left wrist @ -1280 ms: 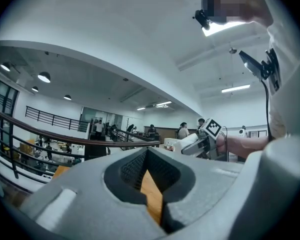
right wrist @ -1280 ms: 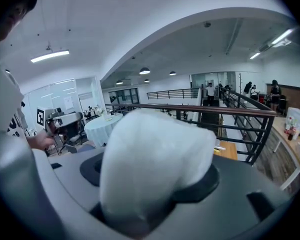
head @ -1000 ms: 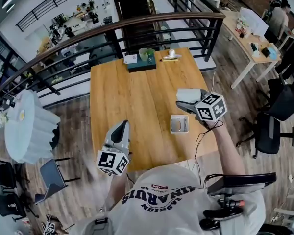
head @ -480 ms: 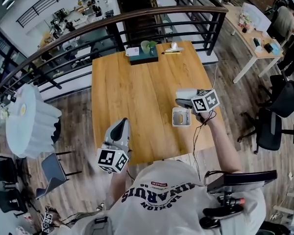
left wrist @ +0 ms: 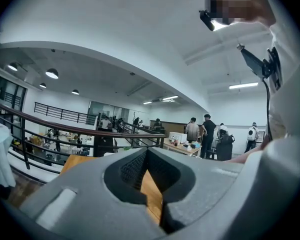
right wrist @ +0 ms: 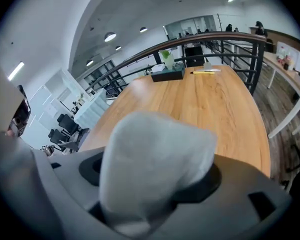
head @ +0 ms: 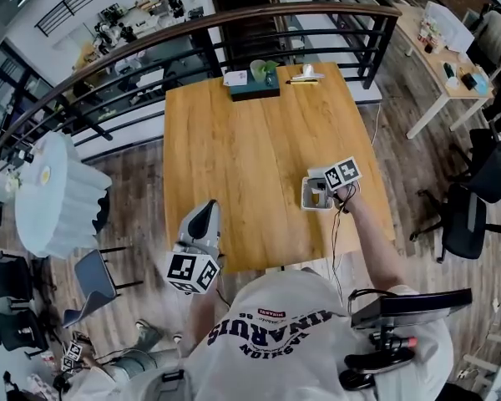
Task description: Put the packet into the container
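Note:
A soft white packet (right wrist: 155,154) fills the space between the jaws of my right gripper (right wrist: 150,179), which is shut on it. In the head view that right gripper (head: 319,187) hangs directly over the small white square container (head: 306,199) near the right side of the wooden table (head: 242,132); its marker cube hides most of the packet there. My left gripper (head: 205,217) stays at the table's near edge, left of the container. Its jaws meet at the tip with nothing held, as the left gripper view (left wrist: 146,151) shows.
A dark tray with a green cup (head: 255,85) and a yellow pen (head: 307,78) lie at the table's far edge, against a black railing (head: 234,32). A white-draped round table (head: 54,199) stands to the left; office chairs (head: 463,215) stand to the right.
My right gripper has come down and toward me with the packet, from above and right of the container to right over it. The left gripper has held its place.

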